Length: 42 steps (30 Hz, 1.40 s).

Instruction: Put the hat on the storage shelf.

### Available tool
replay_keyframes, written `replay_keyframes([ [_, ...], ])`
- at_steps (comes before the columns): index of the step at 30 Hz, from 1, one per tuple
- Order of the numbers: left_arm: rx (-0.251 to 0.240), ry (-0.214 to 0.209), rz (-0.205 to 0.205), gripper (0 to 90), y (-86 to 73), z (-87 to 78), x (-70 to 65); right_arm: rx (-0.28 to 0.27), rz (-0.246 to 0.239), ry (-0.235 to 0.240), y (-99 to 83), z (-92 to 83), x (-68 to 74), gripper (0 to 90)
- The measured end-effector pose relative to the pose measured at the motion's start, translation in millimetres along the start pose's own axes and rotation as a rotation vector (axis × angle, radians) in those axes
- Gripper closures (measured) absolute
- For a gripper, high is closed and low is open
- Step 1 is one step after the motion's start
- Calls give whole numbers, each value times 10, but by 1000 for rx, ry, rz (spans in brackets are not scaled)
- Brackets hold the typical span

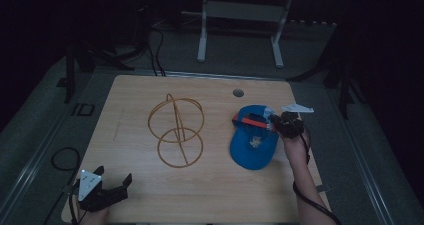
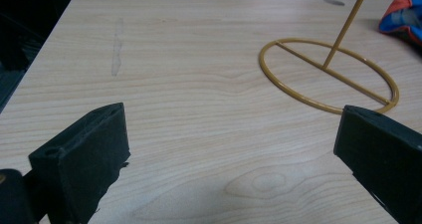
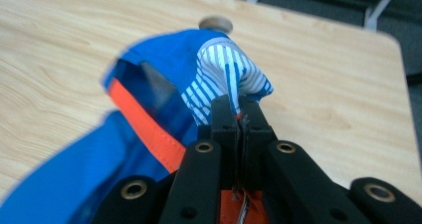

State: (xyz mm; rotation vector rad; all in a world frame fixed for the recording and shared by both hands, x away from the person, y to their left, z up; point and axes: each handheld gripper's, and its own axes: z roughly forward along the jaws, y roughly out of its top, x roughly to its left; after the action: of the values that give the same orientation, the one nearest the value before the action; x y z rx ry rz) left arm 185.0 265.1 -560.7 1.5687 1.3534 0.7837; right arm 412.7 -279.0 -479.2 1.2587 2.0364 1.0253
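The right tongs (image 3: 238, 115) pinch the cap (image 3: 164, 69) by its soft, floppy, light edge, a good spot to hold, while the left tongs (image 2: 229, 149) are spread wide with nothing between them.

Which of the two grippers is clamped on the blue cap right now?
The right gripper, shut on the blue cap at its striped lining; the left gripper stands open over bare table.

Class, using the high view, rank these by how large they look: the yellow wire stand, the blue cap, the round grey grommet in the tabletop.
1. Yellow wire stand, largest.
2. Blue cap, held by the right gripper.
3. Round grey grommet, smallest; it lies farther from the camera, but the gap is plain.
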Motion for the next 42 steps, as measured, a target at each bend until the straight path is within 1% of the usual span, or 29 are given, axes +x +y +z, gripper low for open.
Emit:
replay_keyframes([
  [4,7,-1,-1,12,0,0,-1,-33,-31,2,122,-121,63,881],
  [5,6,-8,0,12,1,-6,2,-46,-35,7,162,-163,81,881],
  [7,1,-3,0,12,5,-13,-1,-63,-49,6,226,-230,108,881],
  [9,-8,-9,1,12,14,-25,-3,-86,-58,14,292,-303,133,881],
  [11,-11,-9,3,11,19,-26,-10,-103,-75,11,359,-376,159,881],
  [15,1,-15,1,12,27,-17,-34,-134,-106,15,479,-523,199,881],
  [19,29,-41,6,12,48,-10,-87,-157,-123,25,559,-661,211,881],
  [20,35,-56,0,12,57,-12,-109,-159,-132,25,570,-693,213,881],
  [21,35,-77,-4,12,67,-20,-132,-162,-138,27,575,-723,216,881],
  [25,26,-111,10,12,129,-57,-239,-166,-157,36,547,-821,224,881],
  [26,23,-131,11,12,156,-70,-275,-167,-159,37,537,-835,225,881],
  [28,20,-157,18,12,200,-89,-336,-166,-166,49,498,-878,231,881],
  [30,18,-174,34,12,239,-105,-399,-164,-175,52,460,-914,245,881],
  [31,14,-189,49,13,271,-118,-442,-166,-178,56,446,-929,248,881],
  [32,14,-189,49,13,271,-118,-442,-166,-178,56,446,-929,248,881],
  [33,7,-208,60,13,331,-142,-508,-171,-183,63,409,-987,259,882],
  [36,2,-236,68,13,408,-170,-582,-180,-188,77,376,-1052,276,882],
  [37,-1,-251,67,13,431,-181,-599,-184,-191,82,363,-1079,287,881],
  [39,-1,-251,67,13,431,-181,-599,-187,-189,91,349,-1107,300,881],
  [40,-9,-266,70,13,510,-212,-651,-199,-203,105,315,-1179,339,882],
  [42,-13,-271,78,13,560,-234,-670,-206,-210,109,288,-1235,371,882],
])
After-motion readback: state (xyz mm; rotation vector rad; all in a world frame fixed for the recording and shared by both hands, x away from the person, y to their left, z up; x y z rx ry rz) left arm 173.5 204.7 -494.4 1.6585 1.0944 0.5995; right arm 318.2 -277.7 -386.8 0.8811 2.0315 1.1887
